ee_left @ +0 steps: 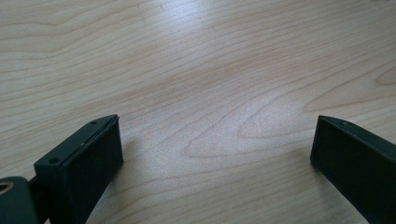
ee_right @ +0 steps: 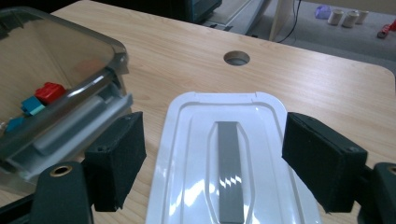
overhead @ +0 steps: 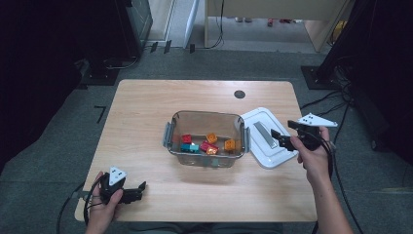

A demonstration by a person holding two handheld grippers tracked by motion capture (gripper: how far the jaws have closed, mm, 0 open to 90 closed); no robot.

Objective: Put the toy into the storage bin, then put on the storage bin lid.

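A clear plastic container (overhead: 207, 114) stands mid-table with several red, orange and teal bricks (overhead: 210, 138) inside. Its white lid (overhead: 274, 157) with a grey handle (overhead: 261, 131) lies flat just to its right. My right gripper (overhead: 281, 139) hovers over the lid's right part, open. In the right gripper view its jaws (ee_right: 215, 126) stand either side of the lid (ee_right: 187, 140) and grey handle (ee_right: 229, 168), touching neither. The container's rim (ee_right: 93, 88) with a red brick (ee_right: 49, 91) shows at left. My left gripper (overhead: 140, 191) rests near the front left edge, open over bare wood (ee_left: 215, 126).
The wooden table (overhead: 146, 117) has a round cable hole (overhead: 239, 94) at the back, also visible beyond the lid as the hole (ee_right: 236, 58). Dark equipment and cables stand on the floor around the table. Bare wood lies left of the container.
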